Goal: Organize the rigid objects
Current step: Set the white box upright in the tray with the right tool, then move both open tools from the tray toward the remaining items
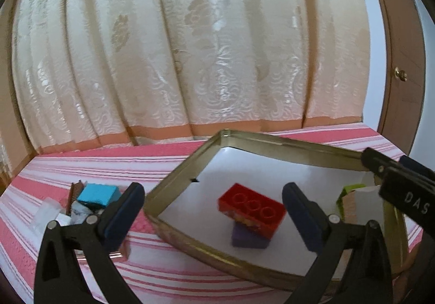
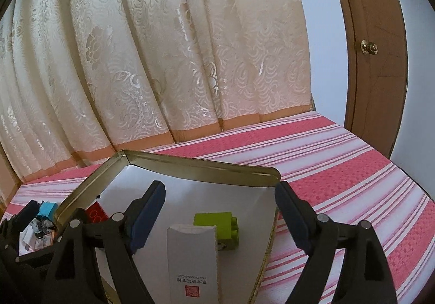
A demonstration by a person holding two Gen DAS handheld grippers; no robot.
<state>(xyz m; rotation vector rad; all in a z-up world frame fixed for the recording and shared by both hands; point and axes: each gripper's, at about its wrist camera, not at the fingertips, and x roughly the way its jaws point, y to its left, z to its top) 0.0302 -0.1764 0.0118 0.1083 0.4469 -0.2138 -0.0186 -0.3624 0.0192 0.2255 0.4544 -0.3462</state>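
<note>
Gold-coloured metal forms the rim of a shallow rectangular tin tray (image 1: 190, 165) with a white floor, which lies on a pink-and-white striped cloth (image 2: 339, 168) covering the surface. Inside the tray, a red plastic building brick (image 1: 251, 208) rests tilted on top of a purple block (image 1: 248, 240), and towards the tray's other side a lime-green plastic brick (image 2: 217, 225) lies just behind a white rectangular card box (image 2: 193, 263) with small printed text and a red stamp.

The left claw (image 1: 213, 211) hangs spread wide and holds nothing, its dark blue pads straddling the tray's near left rim. The right claw (image 2: 220, 219) is likewise wide apart and holds nothing, poised over the white box and green brick.

Outside the tray, to its left on the cloth, sits a small heap with a light-blue block (image 1: 99, 194) on top. A cream patterned curtain (image 1: 190, 45) hangs behind, with a brown wooden door (image 2: 375, 59) at the right.
</note>
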